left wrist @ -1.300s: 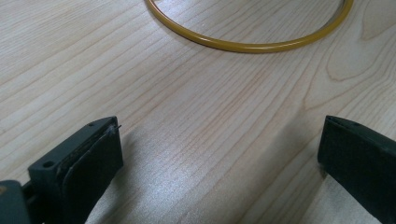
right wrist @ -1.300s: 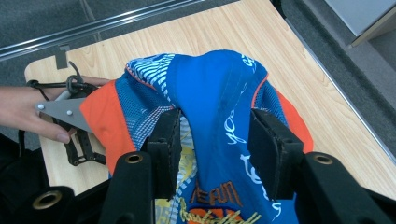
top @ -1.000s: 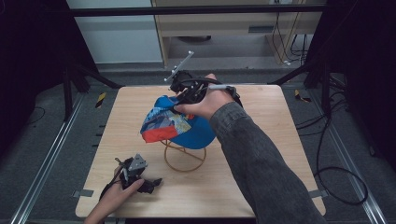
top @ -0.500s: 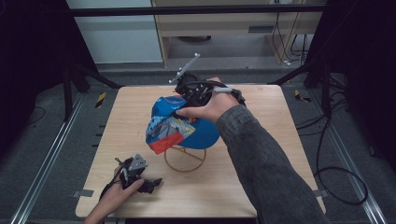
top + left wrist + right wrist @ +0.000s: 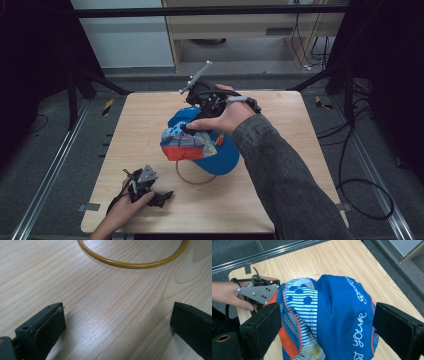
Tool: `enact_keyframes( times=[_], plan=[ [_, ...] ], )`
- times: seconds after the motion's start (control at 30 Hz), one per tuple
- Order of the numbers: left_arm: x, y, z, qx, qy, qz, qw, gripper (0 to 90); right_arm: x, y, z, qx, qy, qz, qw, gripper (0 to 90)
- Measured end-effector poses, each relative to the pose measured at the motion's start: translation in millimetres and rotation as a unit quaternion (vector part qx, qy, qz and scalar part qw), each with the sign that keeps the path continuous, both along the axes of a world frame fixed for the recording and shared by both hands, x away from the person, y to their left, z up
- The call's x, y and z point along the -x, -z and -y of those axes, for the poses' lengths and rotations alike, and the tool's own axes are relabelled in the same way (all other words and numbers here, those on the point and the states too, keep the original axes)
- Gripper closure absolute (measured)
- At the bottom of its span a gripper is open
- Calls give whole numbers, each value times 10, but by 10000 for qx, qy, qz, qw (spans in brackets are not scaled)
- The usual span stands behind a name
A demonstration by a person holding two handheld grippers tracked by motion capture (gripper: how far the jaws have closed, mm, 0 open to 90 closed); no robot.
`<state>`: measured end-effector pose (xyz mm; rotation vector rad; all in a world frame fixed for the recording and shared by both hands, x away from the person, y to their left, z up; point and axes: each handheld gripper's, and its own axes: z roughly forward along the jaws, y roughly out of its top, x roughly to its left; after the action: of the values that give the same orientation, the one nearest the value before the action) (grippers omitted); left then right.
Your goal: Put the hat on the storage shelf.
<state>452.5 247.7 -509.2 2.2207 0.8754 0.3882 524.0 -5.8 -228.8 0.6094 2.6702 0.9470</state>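
Blue cap [image 5: 205, 145] sits on top of the yellow ring stand [image 5: 192, 177] at mid-table [image 5: 280, 200]. Right gripper [image 5: 324, 322] hangs over its crown, jaws apart, gripping nothing. Left gripper [image 5: 145, 187] rests near the front edge, jaws apart, empty. Judged: placement essentially complete; right gripper's withdrawal remains.

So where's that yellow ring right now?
In the high view the yellow ring lies flat near the middle of the table, partly under the blue cap, just right of the left gripper.
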Motion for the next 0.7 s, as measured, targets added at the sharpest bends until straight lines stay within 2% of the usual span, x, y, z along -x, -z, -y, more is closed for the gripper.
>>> enact_keyframes(
  times=[0.7],
  plan=[
    [0, -1, 0, -1, 1, -3, 10000, 0, 83, -14, 261, -236, 94, -9, 9997, 66]
  ],
)
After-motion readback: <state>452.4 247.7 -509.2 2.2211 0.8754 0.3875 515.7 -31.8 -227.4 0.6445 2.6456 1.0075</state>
